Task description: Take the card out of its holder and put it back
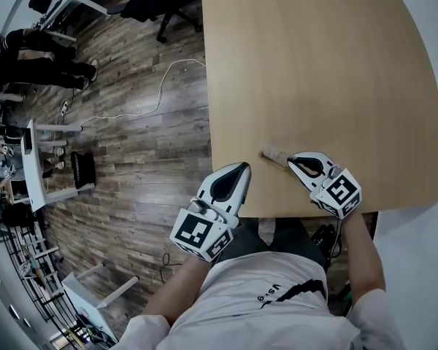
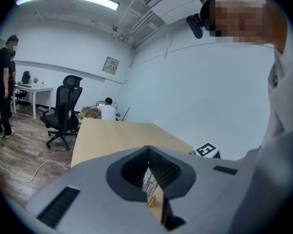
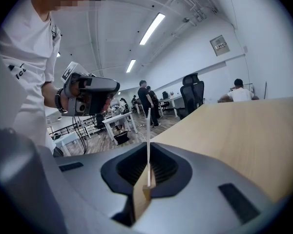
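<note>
Head view: your left gripper [image 1: 240, 168] hangs just off the near left corner of the table [image 1: 314, 64], over the wooden floor. Your right gripper [image 1: 292, 160] is above the table's near edge, clenched on a small wooden holder [image 1: 273, 154] whose end pokes out past the jaw tips. Whether the holder touches the tabletop cannot be told. The two grippers are near each other but apart.

Left gripper view: the jaws are clamped on a white printed card [image 2: 148, 182], with a tan strip below it that I cannot identify. The hold looks shallow. If your squeeze slackens here, the card would likely drop to the floor rather than onto the table.

Right gripper view: the jaws pinch the holder, and a thin white sheet [image 3: 148, 130] stands upright in it, seen edge-on. Whether this is a second card cannot be told.

The likely trouble:
- A card meeting the slot at a slant would probably buckle, being thin.
- A push on the holder's free end could swivel it in the jaws.
- If the slot is already filled, forcing it may crease both pieces.
</note>
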